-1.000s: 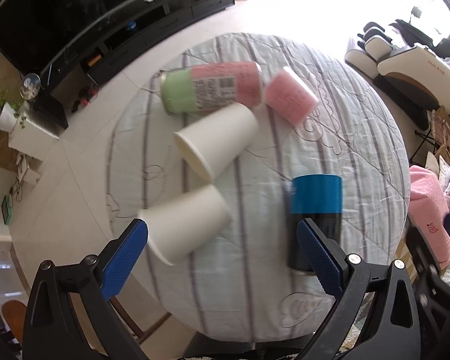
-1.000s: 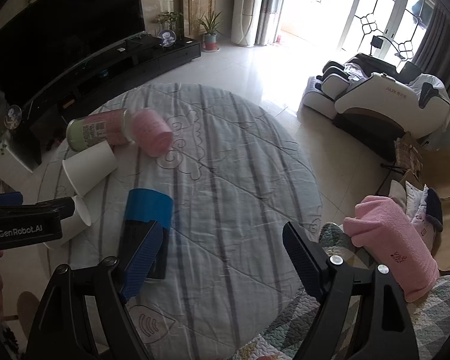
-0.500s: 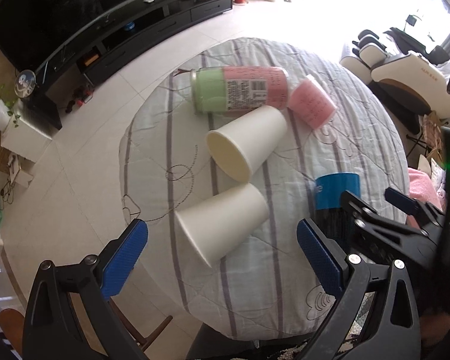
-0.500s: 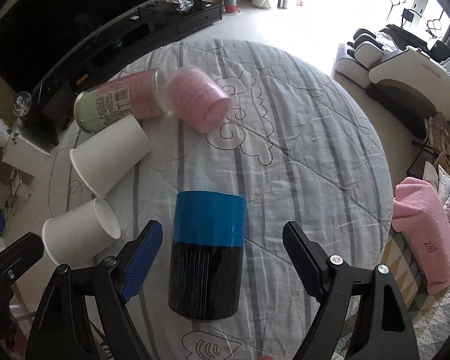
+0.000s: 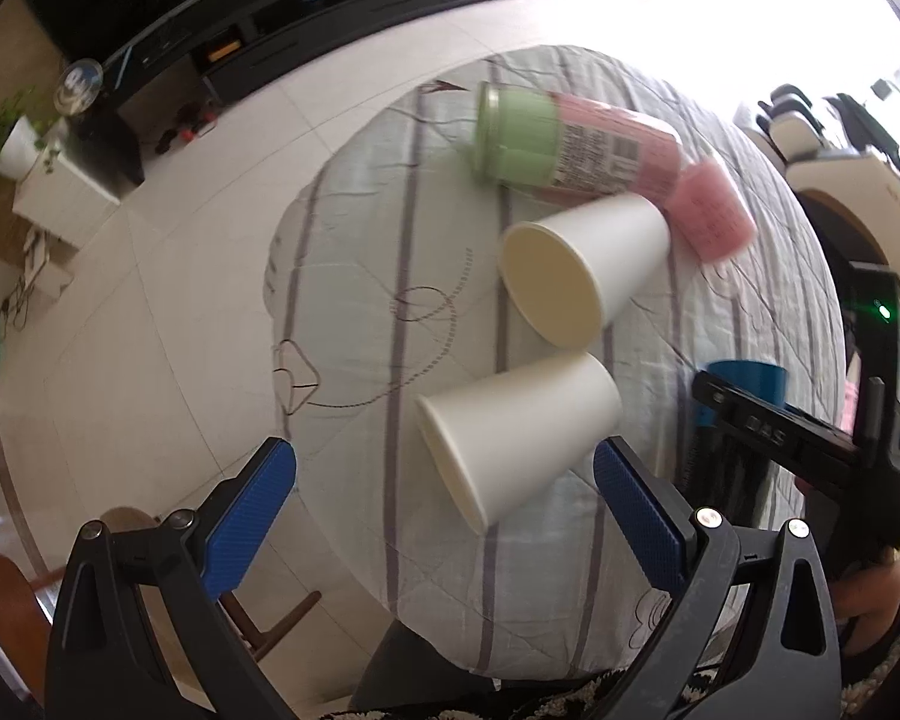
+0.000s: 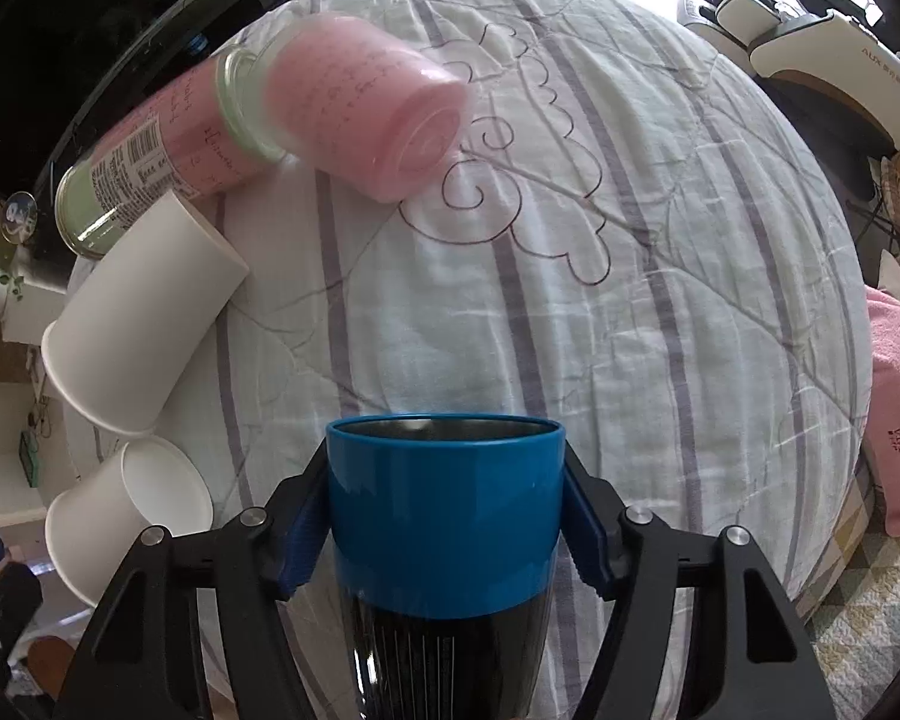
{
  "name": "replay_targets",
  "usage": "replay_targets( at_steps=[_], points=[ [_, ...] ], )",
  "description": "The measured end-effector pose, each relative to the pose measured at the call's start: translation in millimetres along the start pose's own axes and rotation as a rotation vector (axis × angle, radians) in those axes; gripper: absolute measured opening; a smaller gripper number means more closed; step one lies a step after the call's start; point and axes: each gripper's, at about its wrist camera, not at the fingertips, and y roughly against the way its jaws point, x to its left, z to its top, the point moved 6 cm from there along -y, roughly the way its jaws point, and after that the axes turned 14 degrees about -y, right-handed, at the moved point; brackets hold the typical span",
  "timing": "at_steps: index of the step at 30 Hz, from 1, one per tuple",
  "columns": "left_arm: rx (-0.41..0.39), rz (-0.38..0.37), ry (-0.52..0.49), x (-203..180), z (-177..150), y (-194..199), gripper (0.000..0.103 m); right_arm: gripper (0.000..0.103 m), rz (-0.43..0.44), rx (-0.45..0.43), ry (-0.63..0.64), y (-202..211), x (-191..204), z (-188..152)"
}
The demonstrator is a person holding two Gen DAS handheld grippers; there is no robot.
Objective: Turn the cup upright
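Observation:
A blue and black cup lies on its side on the round table, its open mouth facing away from me. My right gripper is shut on the cup's blue band, a pad on each side. In the left wrist view the cup shows at the right, partly hidden behind the right gripper's body. My left gripper is open and empty, hovering over a white paper cup that lies on its side between the fingers' line.
A second white paper cup, a pink cup and a green and pink bottle lie on their sides at the table's far left. A TV stand and massage chair stand beyond the table.
My right gripper has moved forward around the blue and black cup and closed on its blue band. My left gripper has shifted left and lower toward the near white paper cup.

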Motion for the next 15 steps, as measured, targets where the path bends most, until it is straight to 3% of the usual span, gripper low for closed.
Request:
replay_targets(
  at_steps=[5,11,15],
  points=[
    [-0.016,-0.01,0.025,3,1,4,0.101,0.067,0.005,-0.062,0.01,27,-3,5],
    [-0.044,-0.027,-0.012,-12,4,13,0.101,0.068,0.017,-0.166,0.046,64,0,6],
    [-0.055,-0.033,-0.031,-20,4,18,0.101,0.068,0.023,-0.2,0.078,69,2,-2]
  ],
)
